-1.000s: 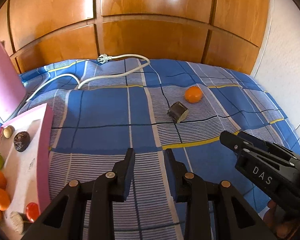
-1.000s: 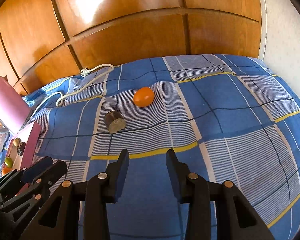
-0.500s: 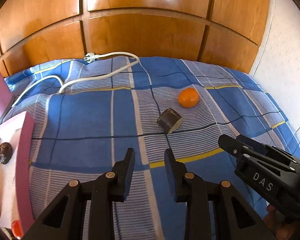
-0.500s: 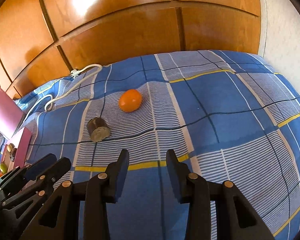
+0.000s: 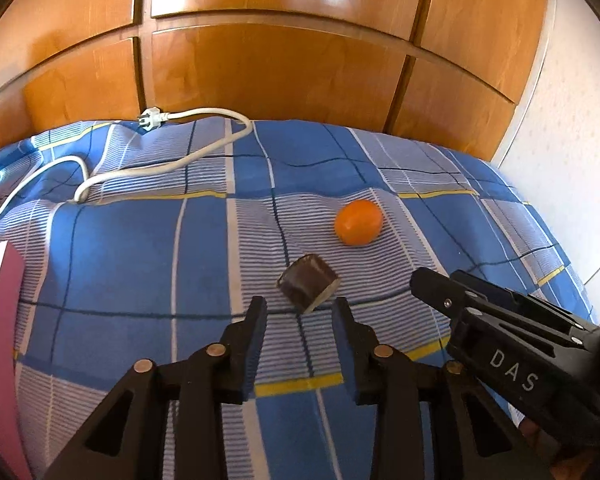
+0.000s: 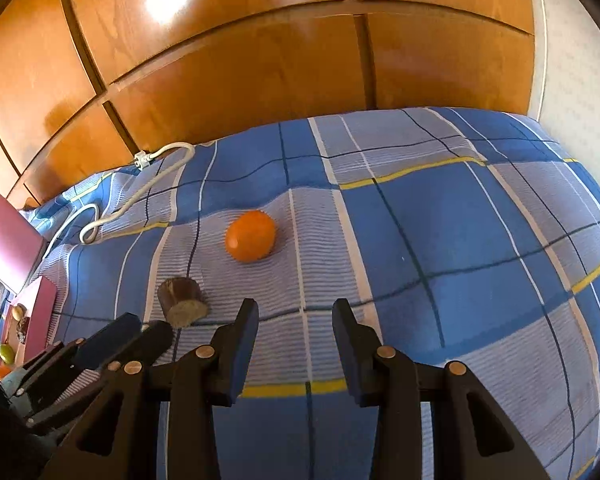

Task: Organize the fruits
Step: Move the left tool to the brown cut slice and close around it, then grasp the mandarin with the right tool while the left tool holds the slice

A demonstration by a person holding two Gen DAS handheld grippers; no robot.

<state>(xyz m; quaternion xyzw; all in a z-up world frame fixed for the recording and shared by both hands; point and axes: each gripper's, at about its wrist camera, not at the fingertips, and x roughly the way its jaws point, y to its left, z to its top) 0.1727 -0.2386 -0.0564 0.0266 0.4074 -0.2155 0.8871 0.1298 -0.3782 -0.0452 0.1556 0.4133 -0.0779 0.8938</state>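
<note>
An orange lies on the blue checked bedspread. A short brown cut fruit piece rests on its side just in front of it. My left gripper hangs just short of the brown piece. Its jaws are opening and nothing is between them. In the right wrist view the orange is ahead and slightly left, and the brown piece is further left. My right gripper stands open and empty over the bedspread. It also shows in the left wrist view as the right gripper at the right.
A pink tray holding several small fruits sits at the bed's left edge. A white power cable loops across the far left of the bedspread. A wooden wardrobe stands behind the bed, and a white wall is on the right.
Both grippers have moved forward and right across the bed, so the orange and brown piece are nearer. The pink tray has slid almost out of the left view. The left jaws have widened slightly.
</note>
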